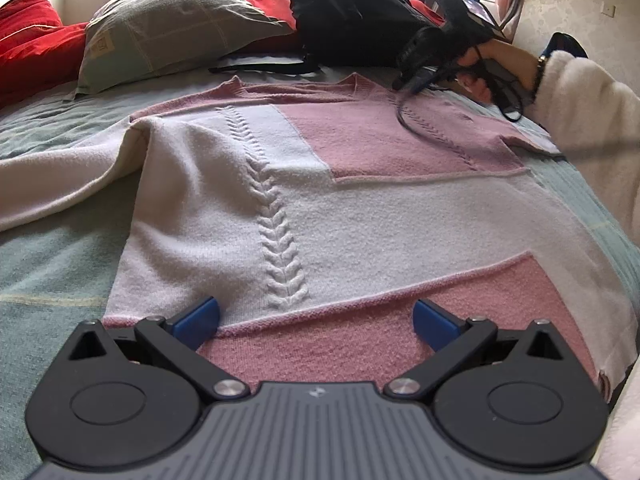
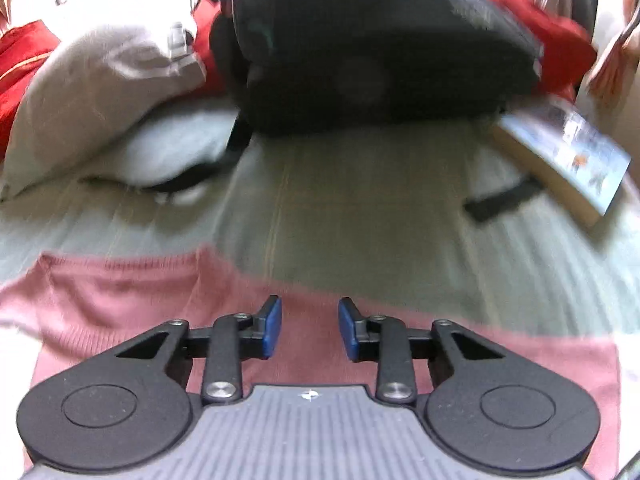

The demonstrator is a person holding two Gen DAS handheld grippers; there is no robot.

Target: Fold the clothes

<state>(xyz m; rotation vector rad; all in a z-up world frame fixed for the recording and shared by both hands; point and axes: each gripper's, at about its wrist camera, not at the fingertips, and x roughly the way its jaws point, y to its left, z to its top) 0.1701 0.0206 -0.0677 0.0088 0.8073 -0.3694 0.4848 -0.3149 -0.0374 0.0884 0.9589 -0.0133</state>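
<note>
On the green bedspread (image 1: 48, 272), the pink-and-white knit sweater (image 1: 360, 216) lies flat under both claws: left gripper (image 1: 316, 320) wide open at its near hem, right gripper (image 2: 310, 330) partly open, empty, over its far pink collar.

sweater (image 1: 320, 208): pink/white blocks, cable braid | bedspread (image 1: 52, 264): green | backpack (image 1: 344, 8): black

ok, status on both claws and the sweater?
Left claw open over sweater hem, nothing gripped. Right claw open at the neckline end, empty. Sweater flat on bed, one sleeve folded in. Black backpack beyond the collar, not touching.
</note>
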